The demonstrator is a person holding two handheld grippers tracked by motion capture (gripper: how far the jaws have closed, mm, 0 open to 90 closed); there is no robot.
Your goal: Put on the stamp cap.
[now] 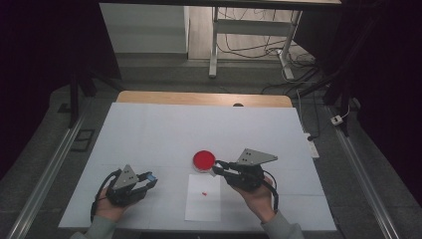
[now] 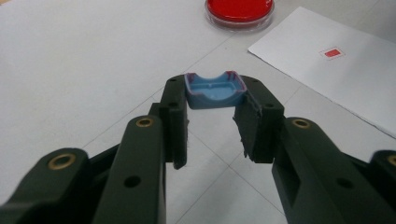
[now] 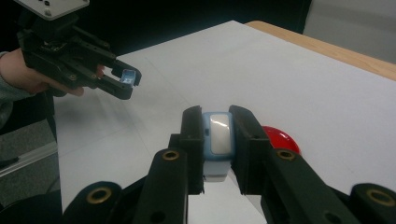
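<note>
My left gripper (image 2: 214, 100) is shut on a small blue cap-like piece (image 2: 215, 88), pinched at the jaw tips above the white table; it also shows in the high view, left gripper (image 1: 149, 179). My right gripper (image 3: 218, 126) is shut on a pale blue block with a white face (image 3: 218, 140), held upright between its jaws. In the high view the right gripper (image 1: 219, 168) sits just right of a round red dish (image 1: 204, 160). The red dish (image 3: 281, 138) is partly hidden behind the right jaw.
A white paper sheet (image 1: 203, 199) with a small red mark (image 1: 204, 193) lies near the front edge between the hands. The white table cover (image 1: 164, 129) stretches back to a wooden edge (image 1: 199, 97). Table legs and cables stand on the floor beyond.
</note>
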